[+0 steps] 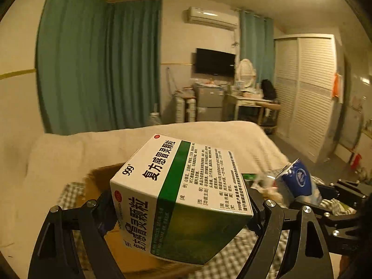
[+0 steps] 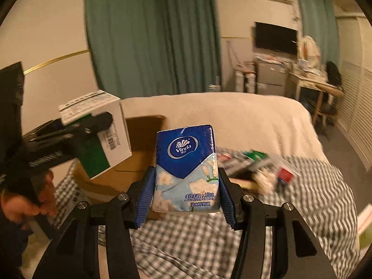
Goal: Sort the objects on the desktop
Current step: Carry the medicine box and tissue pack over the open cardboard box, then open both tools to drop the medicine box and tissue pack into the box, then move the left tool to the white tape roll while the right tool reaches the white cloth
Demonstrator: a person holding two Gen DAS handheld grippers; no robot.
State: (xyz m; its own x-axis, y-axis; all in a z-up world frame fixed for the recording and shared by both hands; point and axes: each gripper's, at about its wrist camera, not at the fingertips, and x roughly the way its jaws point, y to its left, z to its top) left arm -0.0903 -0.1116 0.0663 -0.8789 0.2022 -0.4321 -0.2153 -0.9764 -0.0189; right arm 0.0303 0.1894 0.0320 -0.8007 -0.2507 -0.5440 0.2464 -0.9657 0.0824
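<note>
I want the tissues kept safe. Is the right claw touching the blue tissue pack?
Touching. The right wrist view shows the right claw with its blue pads pressed against both sides of the tissue pack, holding it up above the checked cloth.

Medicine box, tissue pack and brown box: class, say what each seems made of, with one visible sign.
Medicine box: printed card, likely glossy; sharp folded edges, flat faces.
Tissue pack: thin plastic film over soft paper; shiny, bulging between the right gripper pads.
Brown box: probably plain matte cardboard; dull brown, an open flap.
</note>
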